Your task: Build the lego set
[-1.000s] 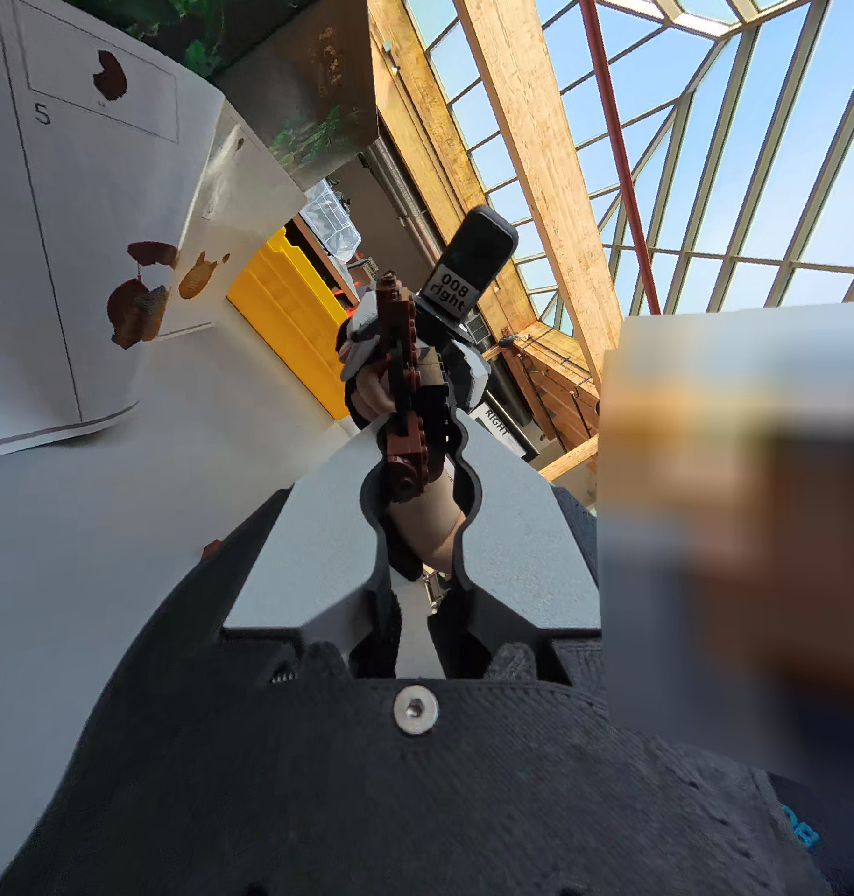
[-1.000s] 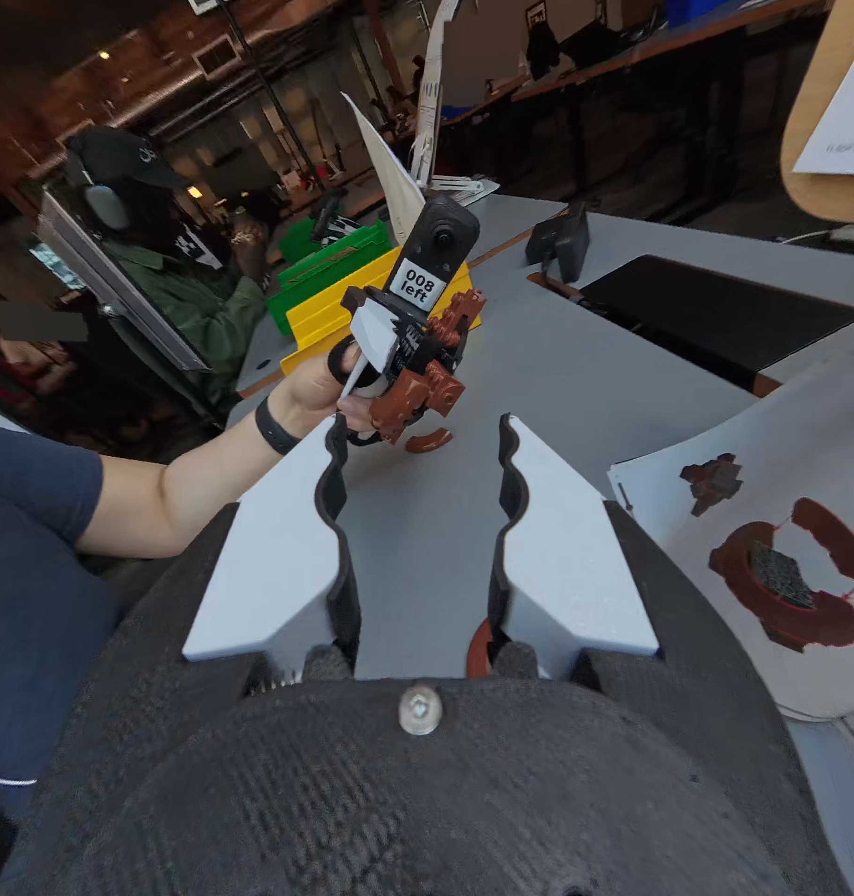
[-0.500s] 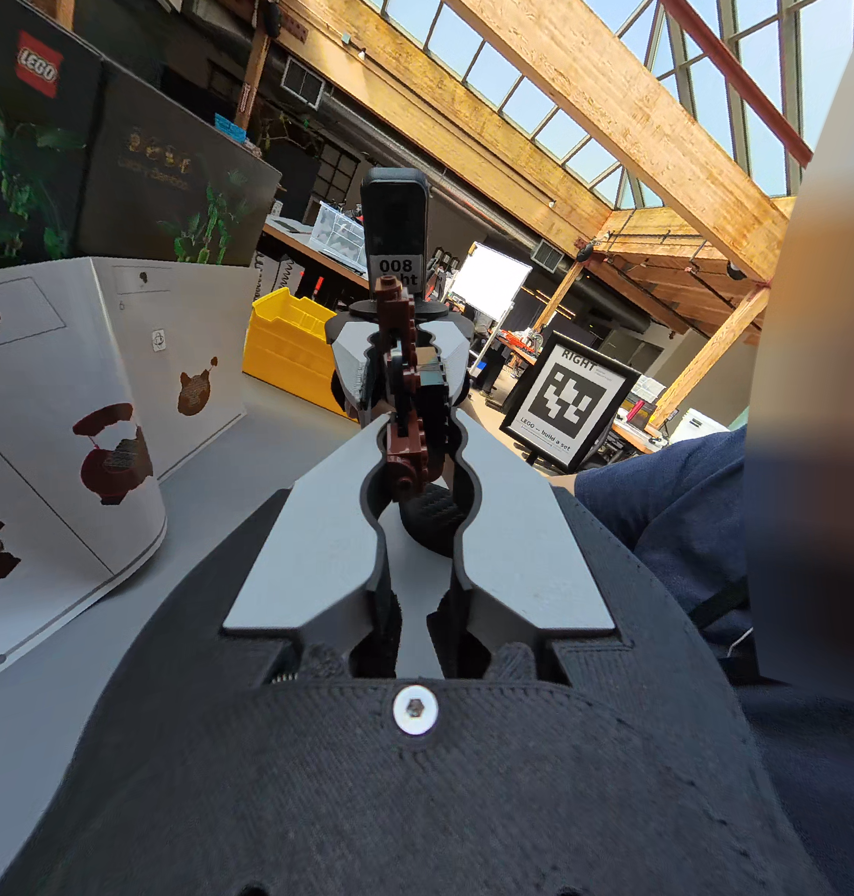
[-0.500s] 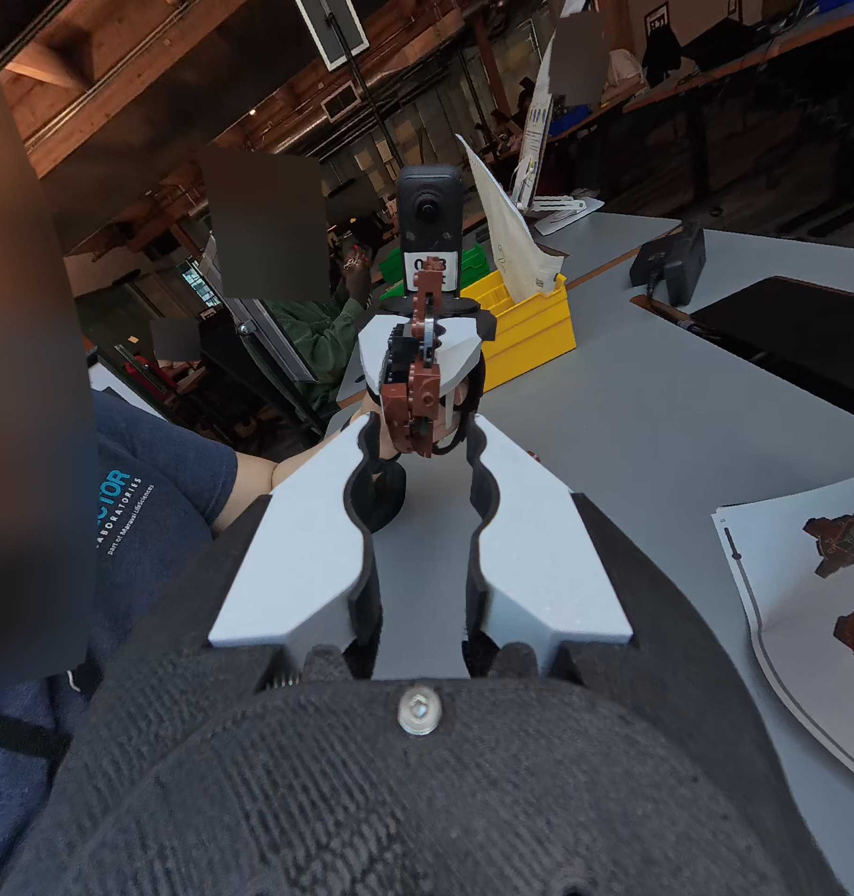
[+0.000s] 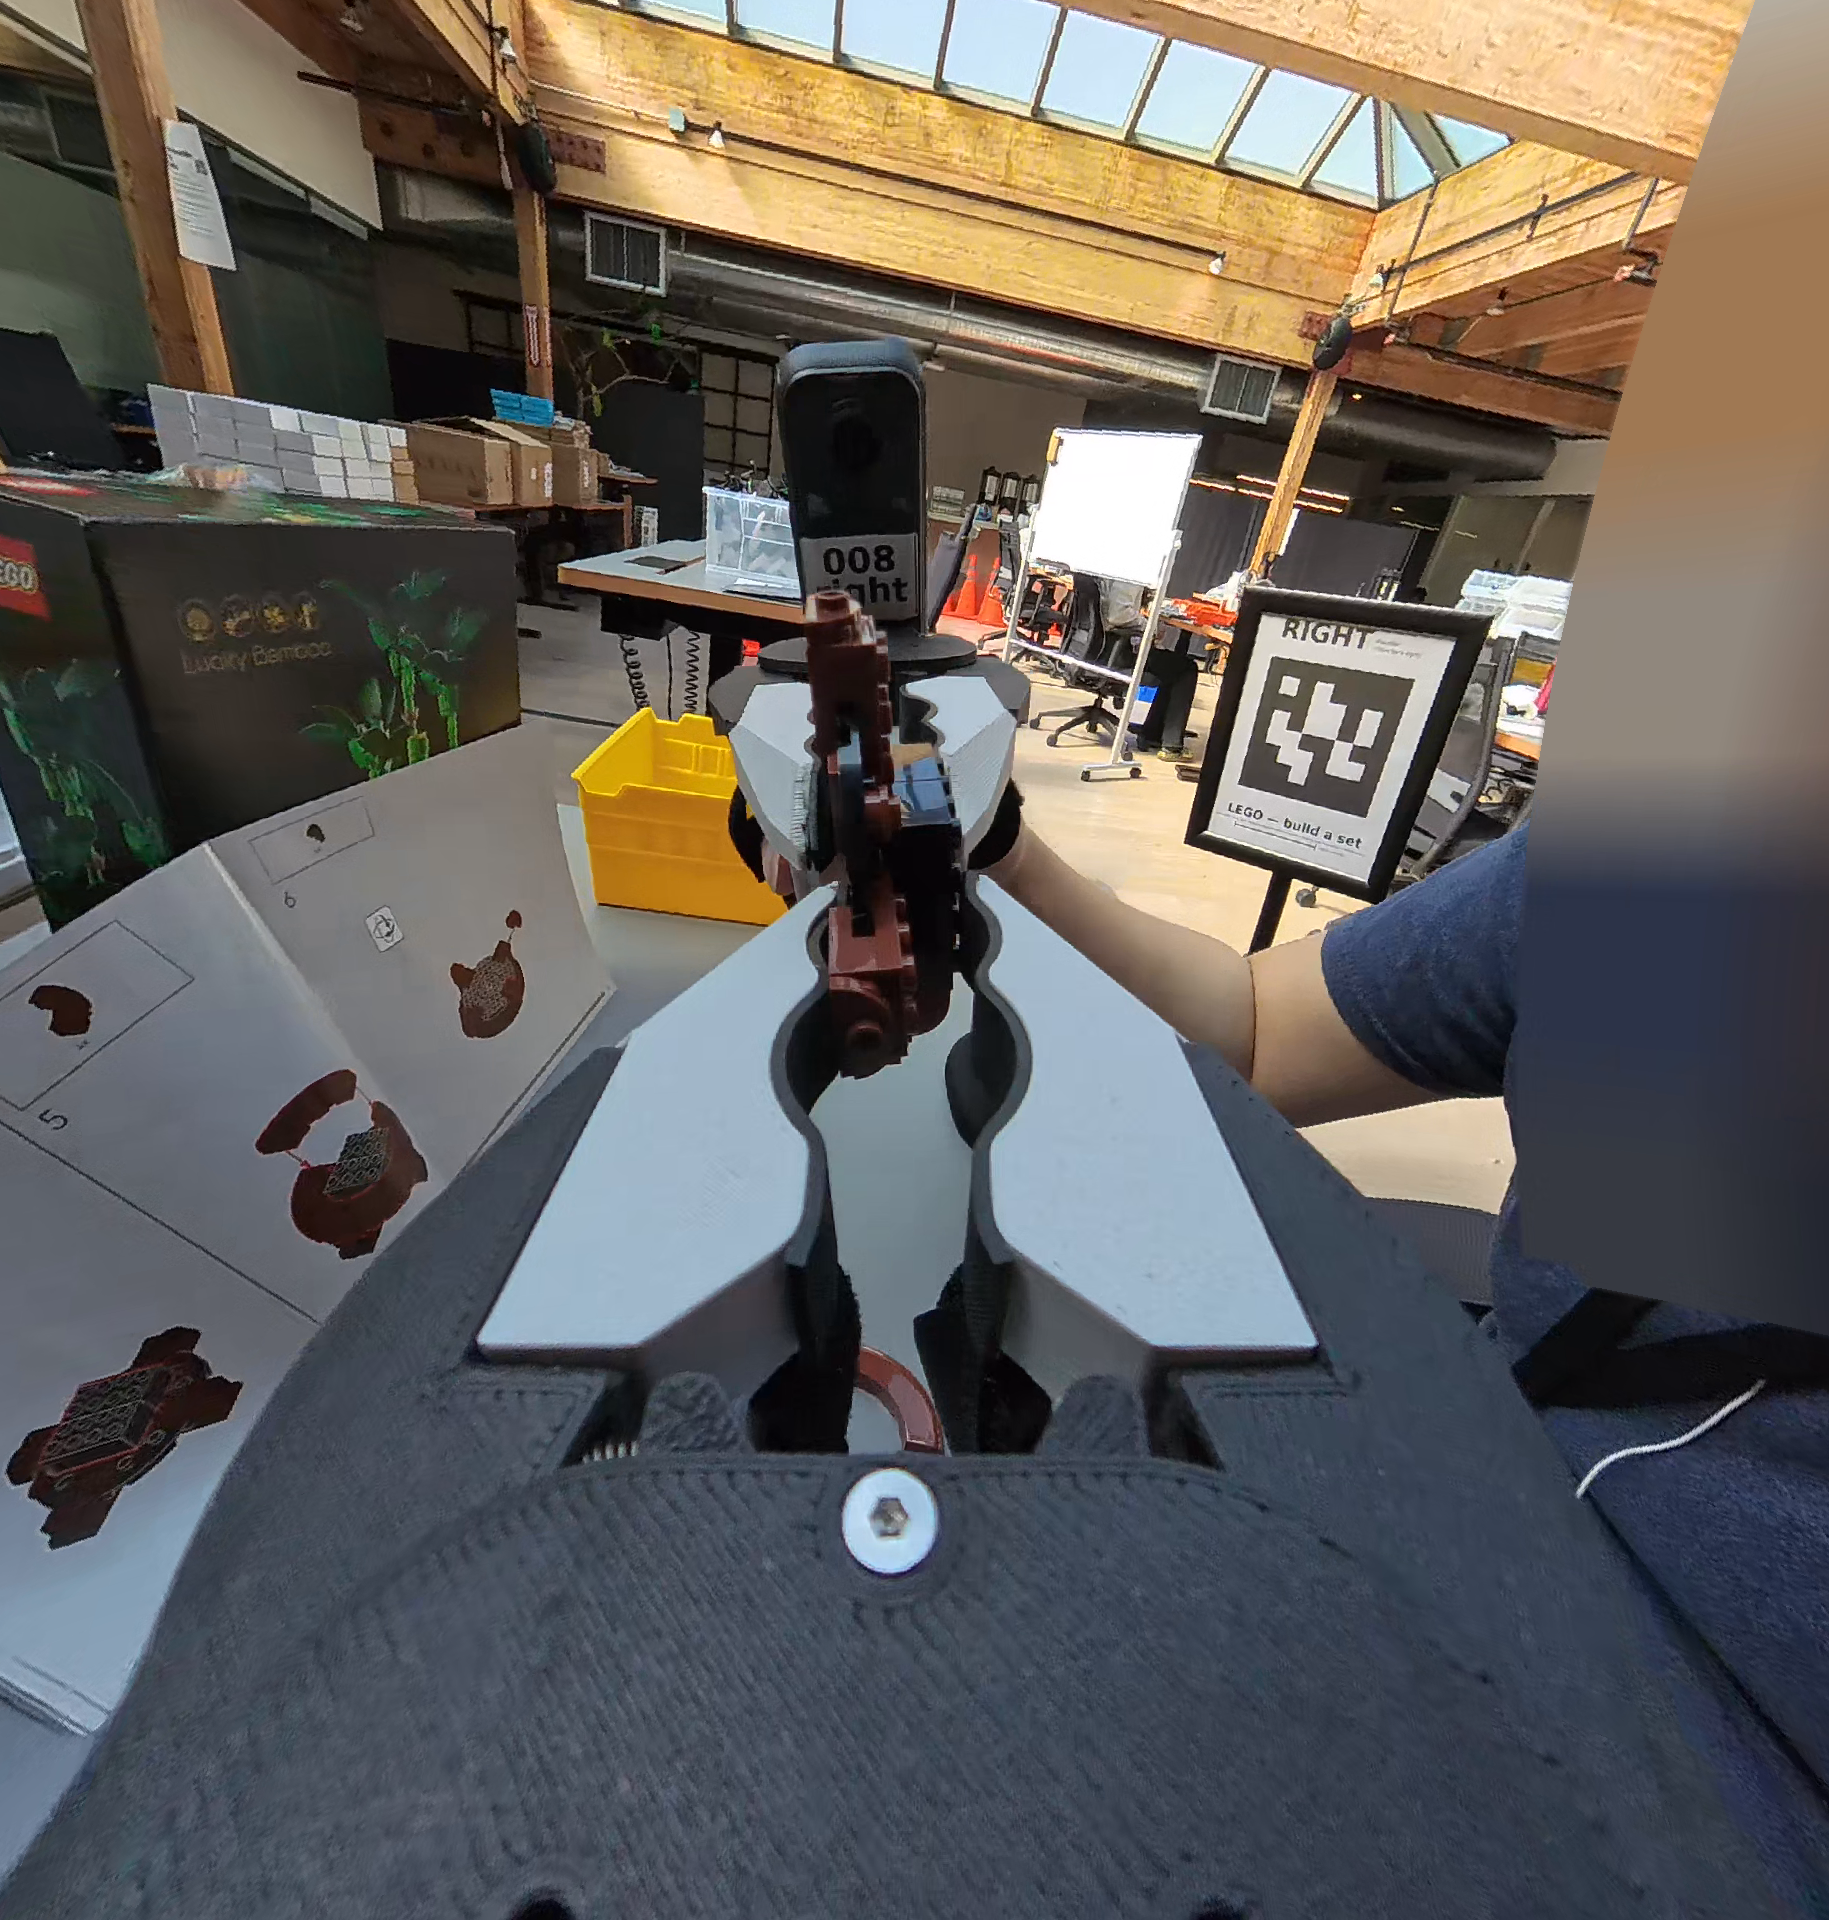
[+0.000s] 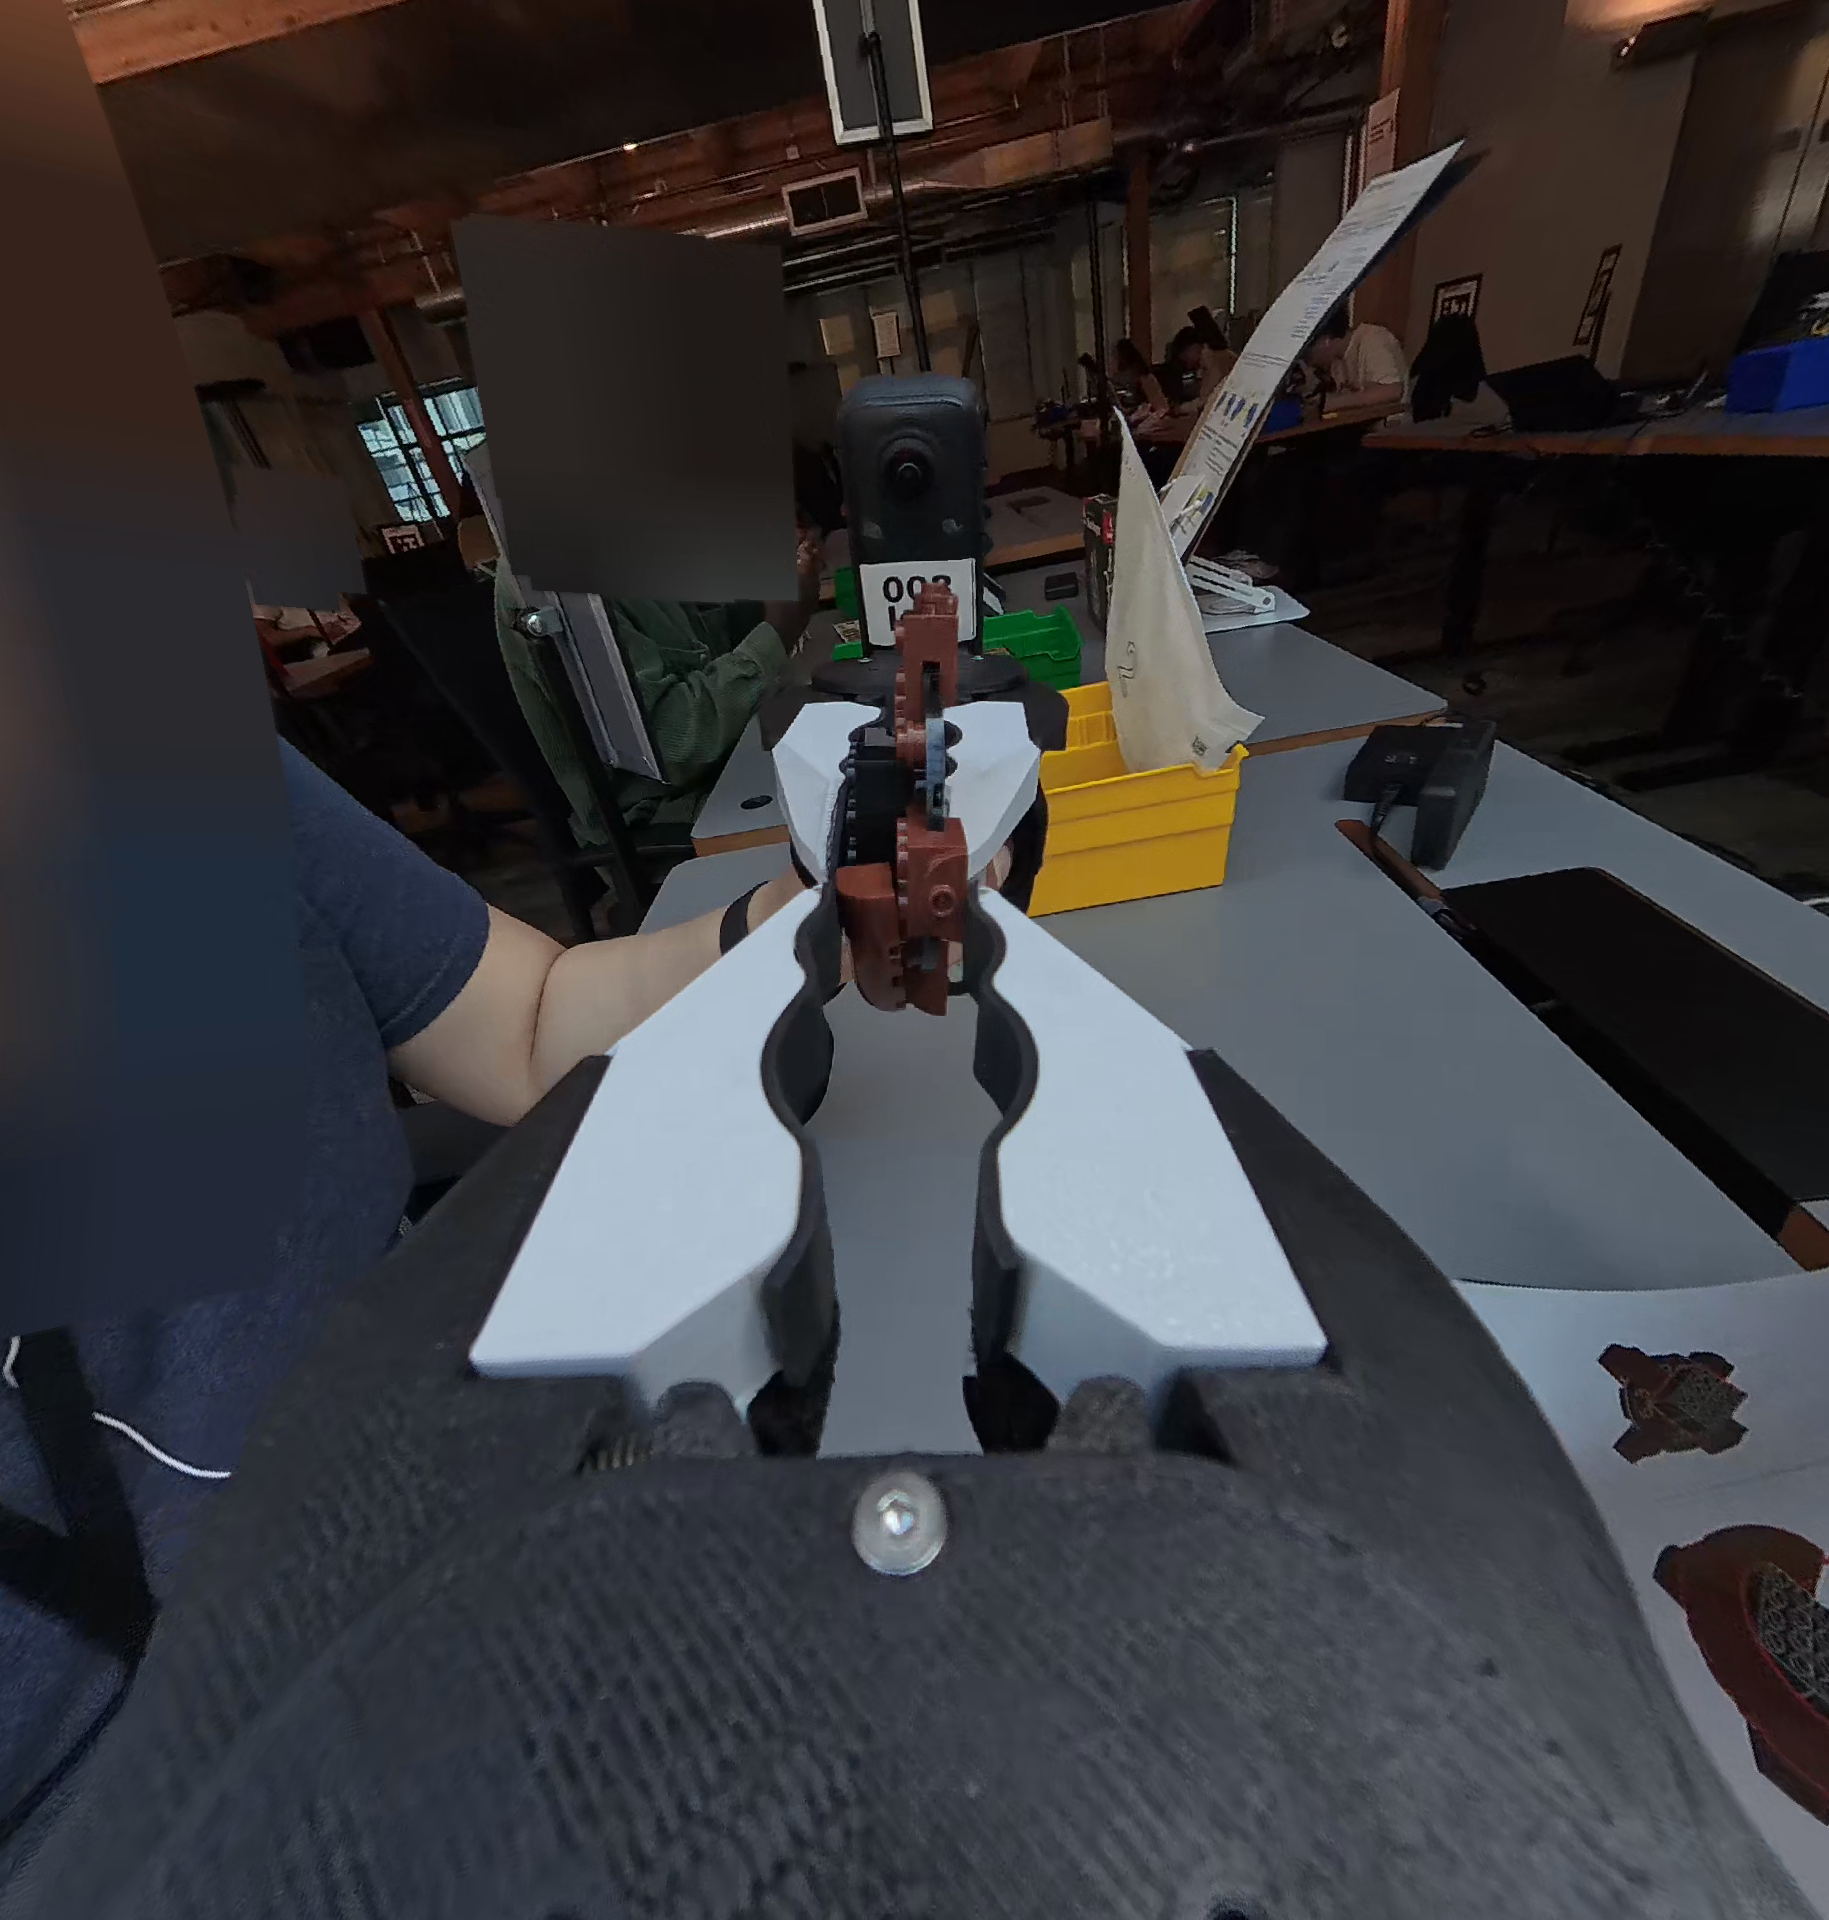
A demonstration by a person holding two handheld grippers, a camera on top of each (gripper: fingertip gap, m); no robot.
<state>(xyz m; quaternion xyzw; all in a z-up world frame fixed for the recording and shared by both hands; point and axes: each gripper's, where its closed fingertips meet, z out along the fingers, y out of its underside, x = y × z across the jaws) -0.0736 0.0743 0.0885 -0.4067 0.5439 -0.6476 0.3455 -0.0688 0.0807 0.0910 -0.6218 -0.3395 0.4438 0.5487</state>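
Both-handed, left tool [image 5: 894, 951] clamping studded brown-black brick assembly [image 5: 868, 914], right tool [image 6: 894, 951] clamping it too

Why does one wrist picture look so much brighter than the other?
Left wrist view faces sunlit skylights, so the brown lego assembly is evenly lit; right wrist view faces a dim hall, background dark, straight lines bowed by the wide lens.

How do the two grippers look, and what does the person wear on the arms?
Both grippers, left gripper and right gripper, have pale grey wedge fingers with wavy black inner pads, on a textured black body with one silver screw. Each carries an upright black camera bearing a white label. The person wears a short navy sleeve and a dark wristband.
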